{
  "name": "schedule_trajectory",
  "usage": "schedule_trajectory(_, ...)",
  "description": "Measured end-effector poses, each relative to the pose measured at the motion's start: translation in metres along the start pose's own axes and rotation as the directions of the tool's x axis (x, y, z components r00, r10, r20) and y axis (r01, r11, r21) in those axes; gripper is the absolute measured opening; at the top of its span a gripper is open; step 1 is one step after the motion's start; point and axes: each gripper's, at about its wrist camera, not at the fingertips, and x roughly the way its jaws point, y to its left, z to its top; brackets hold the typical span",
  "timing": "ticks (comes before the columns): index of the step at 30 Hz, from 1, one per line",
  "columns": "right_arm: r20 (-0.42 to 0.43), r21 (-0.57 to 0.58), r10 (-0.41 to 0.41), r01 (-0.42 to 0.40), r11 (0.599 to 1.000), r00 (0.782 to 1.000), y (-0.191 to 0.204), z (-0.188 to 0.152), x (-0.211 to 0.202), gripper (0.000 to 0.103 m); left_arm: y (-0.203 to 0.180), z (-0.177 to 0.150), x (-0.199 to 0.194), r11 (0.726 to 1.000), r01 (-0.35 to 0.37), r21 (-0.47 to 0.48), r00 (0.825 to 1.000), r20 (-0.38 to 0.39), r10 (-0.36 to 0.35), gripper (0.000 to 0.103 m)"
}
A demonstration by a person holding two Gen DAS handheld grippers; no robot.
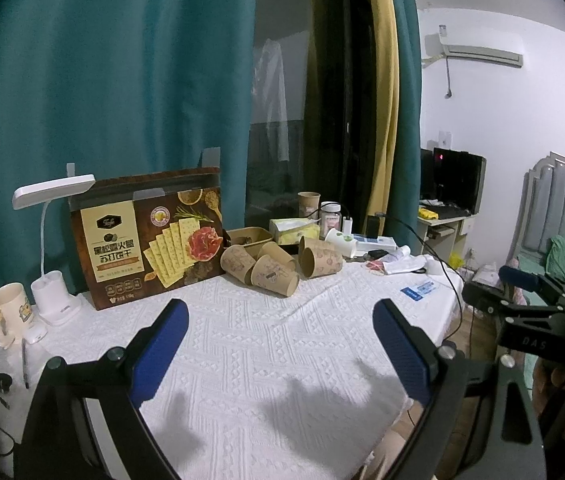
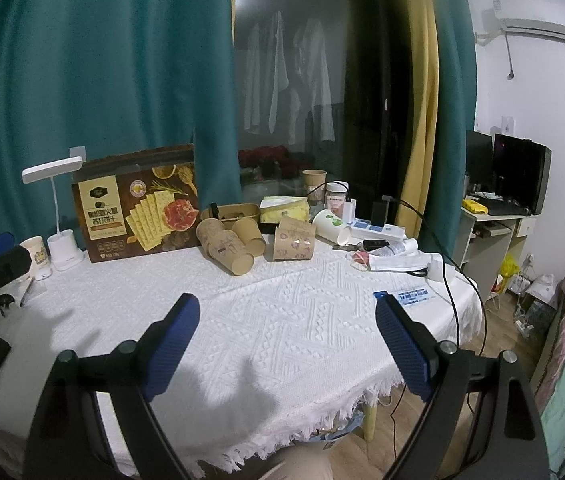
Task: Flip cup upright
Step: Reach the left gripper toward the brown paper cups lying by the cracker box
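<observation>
**Kid:** Where are the cups?

**Helper:** A pile of brown paper cups lies on its side at the far end of the surface, which has a white bumpy cloth on it. They lie all mixed up, touching each other. One brown cup lies a little apart on the right side of the pile.

**Kid:** What is next to them?

**Helper:** A big cracker box stands just to the left of the pile. A white lamp and a mug sit further left. Behind the pile is a yellow tissue box, and one brown cup stands upright at the back. A white cup lies tipped over to the right.

**Kid:** What is the left tool doing?

**Helper:** Its two blue fingers are spread wide apart. Nothing is between them. It hangs over the near part of the cloth, well away from the cups.

**Kid:** And the right tool?

**Helper:** Same thing. Its blue fingers are wide apart and hold nothing. It is over the near edge of the cloth, far from the pile.
</observation>
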Motion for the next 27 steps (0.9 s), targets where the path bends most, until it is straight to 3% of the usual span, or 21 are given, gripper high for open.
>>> schedule_trajectory(8,-0.065,0.012,-0.019,0.02,1.0,0.998,-0.028,-0.006,0.051,0.088,-0.009,0.01,0.06,0.992,0.072,0.102,0.993,-0.104,-0.061,0.094)
schedule_trajectory(14,-0.131,0.002,-0.064,0.065,0.998,0.989,-0.06,-0.006,0.113,0.088,-0.03,0.028,0.149,0.952,0.156,0.263,0.967,-0.239,-0.092,0.093)
schedule_trajectory(18,-0.177,0.023,-0.064,0.069,0.997,0.982,-0.086,-0.008,0.157,0.088,-0.053,0.037,0.217,0.89,0.209,0.405,0.947,-0.31,-0.081,0.093)
schedule_trajectory(22,-0.214,0.049,-0.052,0.064,0.997,0.976,-0.106,-0.01,0.195,0.088,-0.079,0.041,0.278,0.808,0.274,0.521,0.929,-0.362,-0.082,0.093)
schedule_trajectory(24,-0.235,0.064,-0.045,0.062,0.996,0.971,-0.116,-0.013,0.211,0.088,-0.092,0.041,0.311,0.762,0.322,0.562,0.912,-0.401,-0.089,0.093)
schedule_trajectory(27,-0.262,0.081,-0.042,0.065,0.995,0.964,-0.127,-0.014,0.236,0.088,-0.105,0.039,0.356,0.724,0.344,0.598,0.898,-0.435,-0.068,0.093)
